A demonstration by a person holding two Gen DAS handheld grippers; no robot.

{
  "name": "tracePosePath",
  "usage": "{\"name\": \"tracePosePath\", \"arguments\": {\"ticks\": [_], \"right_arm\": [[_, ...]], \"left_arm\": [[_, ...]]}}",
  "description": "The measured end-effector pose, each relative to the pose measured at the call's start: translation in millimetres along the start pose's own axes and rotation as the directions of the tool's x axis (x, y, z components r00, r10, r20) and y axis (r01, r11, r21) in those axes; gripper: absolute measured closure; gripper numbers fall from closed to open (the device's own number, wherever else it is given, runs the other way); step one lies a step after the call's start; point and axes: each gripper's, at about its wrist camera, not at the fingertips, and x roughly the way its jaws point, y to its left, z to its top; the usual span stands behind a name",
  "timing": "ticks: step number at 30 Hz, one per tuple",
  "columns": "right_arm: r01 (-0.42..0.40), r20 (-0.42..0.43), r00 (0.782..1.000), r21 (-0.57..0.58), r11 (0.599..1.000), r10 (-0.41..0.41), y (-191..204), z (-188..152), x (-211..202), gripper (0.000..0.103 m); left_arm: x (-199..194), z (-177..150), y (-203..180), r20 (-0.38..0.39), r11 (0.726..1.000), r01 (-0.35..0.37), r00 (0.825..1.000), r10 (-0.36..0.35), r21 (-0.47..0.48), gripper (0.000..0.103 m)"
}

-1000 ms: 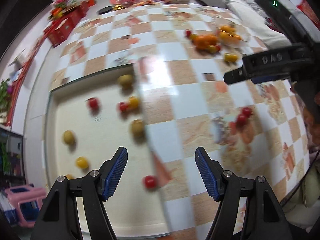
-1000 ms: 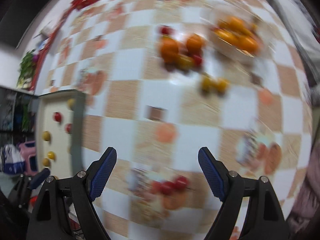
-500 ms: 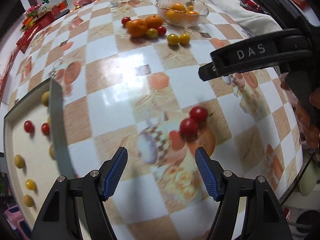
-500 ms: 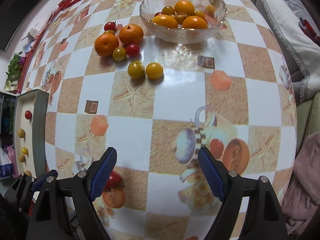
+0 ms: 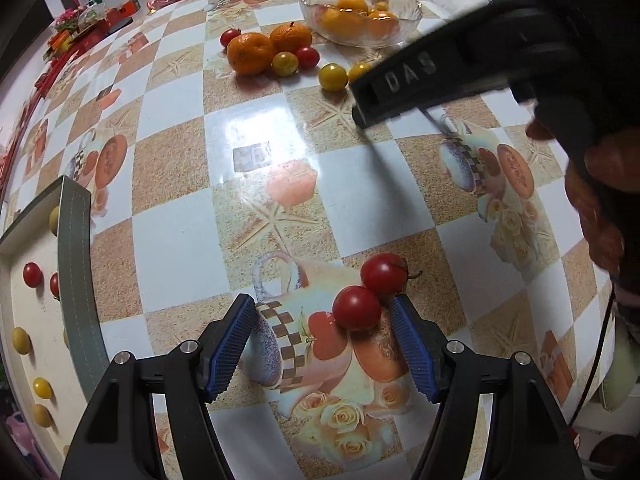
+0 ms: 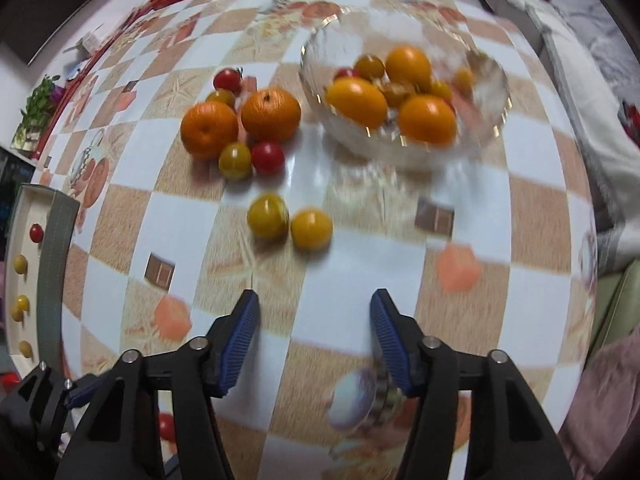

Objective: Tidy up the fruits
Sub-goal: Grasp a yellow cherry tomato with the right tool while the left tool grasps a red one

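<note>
Two red cherry tomatoes [image 5: 357, 307] [image 5: 384, 274] lie touching on the checkered tablecloth. My left gripper [image 5: 322, 344] points down over them and is open; the nearer tomato sits between its fingers, close to the right pad [image 5: 412, 348], with no pad pressing it. My right gripper [image 6: 315, 340] hovers over bare cloth with its jaws closing and nothing between them. Just ahead of it lie two yellow tomatoes [image 6: 268, 216] [image 6: 311, 229]. In the left wrist view the right gripper [image 5: 440, 72] crosses the upper right.
A glass bowl [image 6: 496, 80] holding oranges and small tomatoes stands at the back. Two oranges [image 6: 209, 130] [image 6: 271, 114] and a few small tomatoes lie left of it. A grey-rimmed tray [image 5: 74, 272] with several red and yellow tomatoes sits at the left. A hand [image 5: 600, 200] is at the right.
The left gripper swung from over the tray to the two red tomatoes and dropped close to them. The right gripper moved toward the yellow tomatoes, and its jaws narrowed.
</note>
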Motion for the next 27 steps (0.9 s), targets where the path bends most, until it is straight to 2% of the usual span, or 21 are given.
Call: {"name": "tracePosePath", "arguments": {"ticks": [6, 8, 9, 11, 15, 17, 22, 27], "right_arm": [[-0.012, 0.046, 0.999, -0.037, 0.999, 0.014, -0.9, 19.1, 1.9, 0.05], [-0.039, 0.051, 0.998, -0.052, 0.998, 0.042, 1.3, 23.5, 2.0, 0.059], [-0.051, 0.053, 0.997, -0.072, 0.996, 0.055, 4.9, 23.6, 1.3, 0.068], [-0.046, 0.049, 0.998, -0.094, 0.995, 0.051, 11.9, 23.2, 2.3, 0.08], [-0.105, 0.036, 0.994, -0.047, 0.993, 0.107, 5.0, 12.7, -2.4, 0.081], [-0.142, 0.034, 0.989, 0.008, 0.99, 0.142, -5.6, 4.1, -7.4, 0.081], [-0.179, 0.021, 0.984, 0.116, 0.977, 0.178, -24.3, -18.8, -16.2, 0.081], [-0.193, 0.008, 0.981, 0.176, 0.965, 0.194, -31.4, -41.1, -23.5, 0.081]], "left_arm": [[0.0, 0.5, 2.8, 0.004, 1.0, -0.005, 1.0, 0.005, -0.03, 0.032], [-0.1, 0.8, 3.4, 0.004, 0.999, -0.008, 1.0, 0.008, -0.036, 0.035], [0.0, 1.1, 4.3, 0.004, 0.999, -0.009, 1.0, 0.009, -0.038, 0.035], [-0.9, -2.3, 3.1, 0.004, 0.999, -0.008, 1.0, 0.008, -0.043, 0.037], [-3.3, -1.7, 3.6, 0.002, 0.999, 0.012, 1.0, -0.012, -0.033, 0.051], [-2.8, -0.8, 0.0, 0.0, 0.999, 0.021, 1.0, -0.021, -0.025, 0.051], [-2.5, 4.6, -3.4, 0.002, 0.998, 0.062, 0.998, -0.062, -0.02, 0.078], [-3.7, 9.0, 6.5, -0.011, 0.993, 0.099, 0.995, -0.099, -0.058, 0.078]]}}
